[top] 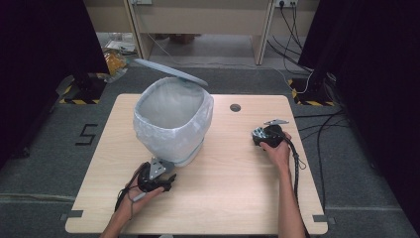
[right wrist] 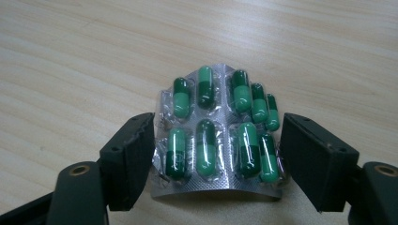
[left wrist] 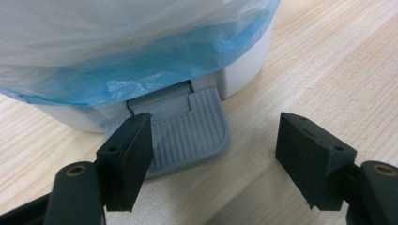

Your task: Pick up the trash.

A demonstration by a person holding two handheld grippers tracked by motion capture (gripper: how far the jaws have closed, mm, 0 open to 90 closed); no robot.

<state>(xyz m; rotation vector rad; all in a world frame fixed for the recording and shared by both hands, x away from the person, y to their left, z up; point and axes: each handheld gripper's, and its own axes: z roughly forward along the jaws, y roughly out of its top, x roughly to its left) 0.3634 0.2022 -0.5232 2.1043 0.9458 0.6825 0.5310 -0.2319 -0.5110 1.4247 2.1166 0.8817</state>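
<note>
Blister pack (right wrist: 218, 136) of green capsules pinched by its two side edges in the right gripper (top: 262, 136), bowed upward, long axis running toward 12 o'clock away from the camera, capsules lengthwise the same way. No legible print on the foil. At 3 o'clock of the table (top: 237, 193), right hand (top: 278, 148) wrapped round the grip. Left gripper (left wrist: 213, 159) jaws spread wide, one tip on the pedal (left wrist: 187, 131) of the lined bin (top: 173, 119), lid (top: 171, 72) raised. Left hand (top: 141, 191) palm up at 7 o'clock.
</note>
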